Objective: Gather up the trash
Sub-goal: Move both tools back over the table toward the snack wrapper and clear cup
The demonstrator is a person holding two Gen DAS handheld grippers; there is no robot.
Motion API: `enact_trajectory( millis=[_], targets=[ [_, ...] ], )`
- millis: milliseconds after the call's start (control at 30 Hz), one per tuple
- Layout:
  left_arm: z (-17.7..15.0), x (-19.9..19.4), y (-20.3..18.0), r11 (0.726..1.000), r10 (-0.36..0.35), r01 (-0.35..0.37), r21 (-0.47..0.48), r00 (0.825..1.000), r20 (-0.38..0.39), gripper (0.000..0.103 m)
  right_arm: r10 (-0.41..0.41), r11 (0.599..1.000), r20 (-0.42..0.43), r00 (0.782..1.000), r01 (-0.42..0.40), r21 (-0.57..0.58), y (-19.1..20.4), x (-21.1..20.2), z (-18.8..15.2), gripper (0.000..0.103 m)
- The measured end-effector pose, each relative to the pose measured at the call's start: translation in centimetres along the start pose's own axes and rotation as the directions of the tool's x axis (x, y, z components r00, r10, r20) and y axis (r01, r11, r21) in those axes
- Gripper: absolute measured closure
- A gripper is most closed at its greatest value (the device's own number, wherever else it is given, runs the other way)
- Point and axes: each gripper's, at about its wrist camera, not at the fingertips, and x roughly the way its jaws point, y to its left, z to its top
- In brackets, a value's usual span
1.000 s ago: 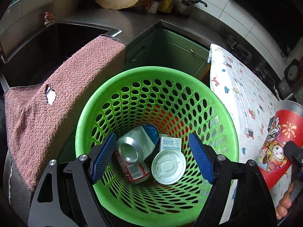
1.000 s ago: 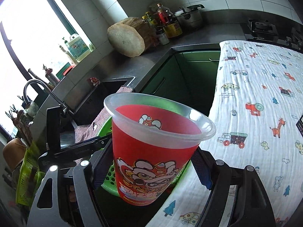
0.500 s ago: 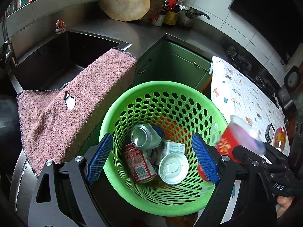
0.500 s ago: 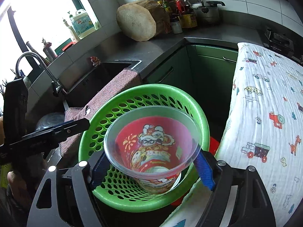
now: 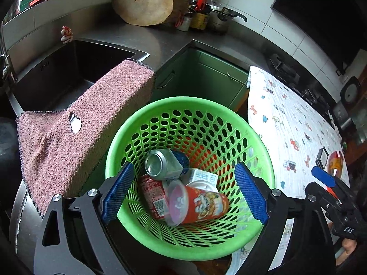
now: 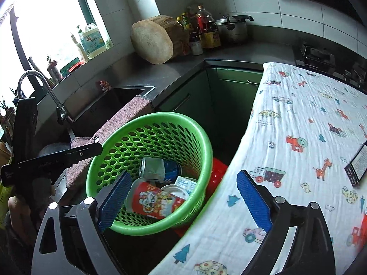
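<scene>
Now, largest first: the counter (image 6: 174,73) runs dark along the wall, and a table under a printed cloth (image 6: 305,137) fills the right side. A pink towel (image 5: 75,133) hangs over the sink edge, just beside the green basket (image 5: 263,160), which sits low between towel and table.

Inside the basket: a red cup (image 5: 201,202) on its side, mouth toward the towel side, resting against a red can (image 5: 153,194). A silver can (image 5: 160,165) lies above them, and a small white carton (image 5: 203,176) is partly under the cup. The trash is in the basket.

Left hand-held gripper (image 5: 183,192): wide open, nothing held, hovering over the basket mouth. Right hand-held gripper (image 6: 183,198): also wide open, empty, its left pad over the basket rim and its right pad over the cloth edge.

Risks, as judgement: either gripper dropping lower could catch the rim and tip the light basket, since it appears to stand on something red below. A pad dragging the cloth could pull things off the table.

View differences: the right wrist view shows a dark flat device (image 6: 357,162) on the cloth, the faucet (image 6: 43,91) and the window; the left does not show the faucet. The left wrist view shows the red can and the basket's full contents, plus a red-and-yellow item (image 5: 336,165) far along the table, possibly more trash; too small to tell.
</scene>
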Motion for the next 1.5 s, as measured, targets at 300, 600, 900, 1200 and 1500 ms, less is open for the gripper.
enact_trajectory(
  millis=[300,600,900,1200,1500],
  targets=[
    [-0.4,0.7,-4.0,0.998,-0.036,0.037,0.053,0.999,-0.017,0.014,-0.126,0.991,0.049,0.991,0.124,0.053,-6.8,-7.3,-3.2,0.013],
    [-1.2,1.2,-9.7,0.99,-0.073,0.076,0.122,0.997,-0.033,0.013,-0.292,0.938,0.072,0.954,0.271,0.217,-16.2,-14.6,-5.4,0.012],
    [-2.4,2.4,-16.4,0.972,-0.112,0.125,0.201,0.991,-0.074,0.013,-0.414,0.881,0.001,0.91,0.4,0.254,-24.1,-16.8,-6.8,0.012],
    [-3.3,3.3,-21.4,0.958,-0.127,0.149,0.247,0.987,-0.103,0.013,-0.47,0.879,-0.047,0.881,0.472,0.067,-26.0,-14.9,-8.6,0.02],
    [-4.3,4.4,-26.2,0.935,-0.155,0.193,0.299,0.977,-0.146,0.013,-0.469,0.883,-0.071,0.881,0.47,0.0,-27.3,-13.4,-9.0,0.023]
  ],
)
